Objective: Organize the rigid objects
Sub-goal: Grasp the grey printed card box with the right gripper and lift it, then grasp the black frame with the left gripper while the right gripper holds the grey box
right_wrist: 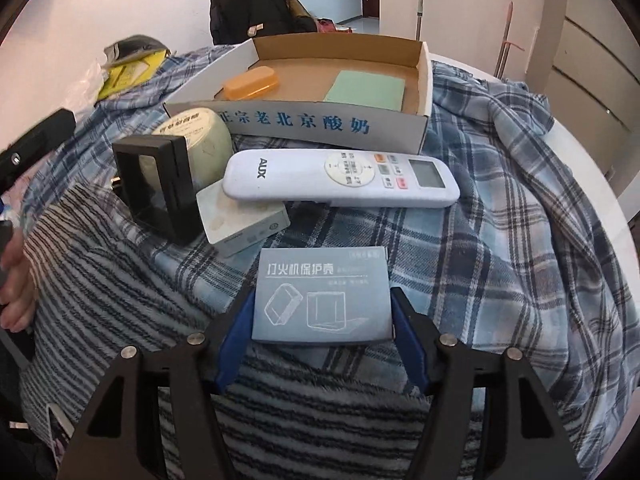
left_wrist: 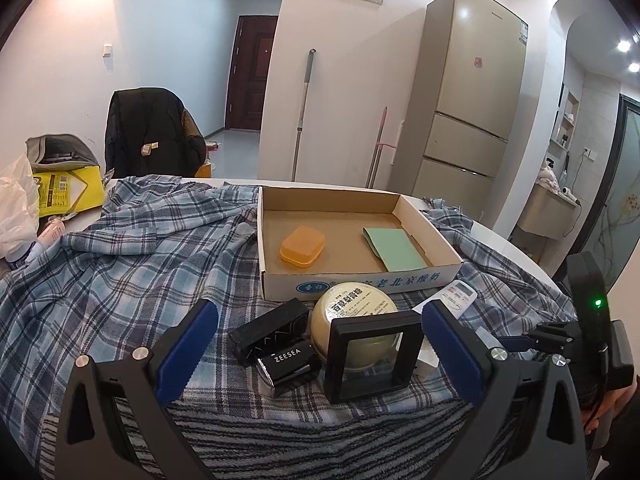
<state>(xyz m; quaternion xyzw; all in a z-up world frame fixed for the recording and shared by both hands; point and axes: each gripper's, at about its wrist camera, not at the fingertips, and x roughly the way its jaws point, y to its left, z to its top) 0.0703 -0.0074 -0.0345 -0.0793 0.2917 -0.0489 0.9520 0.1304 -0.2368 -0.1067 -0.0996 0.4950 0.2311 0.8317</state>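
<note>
Grey-blue lighter-case box (right_wrist: 322,296), lying on the plaid cloth (right_wrist: 500,216) just before the remote (right_wrist: 340,178), is pinched at its near end by the right gripper (right_wrist: 322,320), so it may pivot and slip toward the cardboard tray (right_wrist: 296,122).

1. Cardboard tray (right_wrist: 424,80), shallow and open-topped with blue print on its white front wall, sits at the far side of the cloth-covered table
2. Orange case (right_wrist: 251,82), rounded and closed, lies flat in the tray's left part
3. Green pad (right_wrist: 366,89) lies flat in the tray's right part, near the right wall
4. White remote (right_wrist: 340,178) lies face up just before the tray's front wall, its left end resting on a small white box (right_wrist: 240,220)
5. Black frame (right_wrist: 156,184) stands upright against a pale round tin (right_wrist: 200,132) lying on its side
6. Grey-blue box (right_wrist: 322,296) sits nearest, printed face up
7. Two black cosmetics boxes (left_wrist: 276,340) lie left of the tin
</note>
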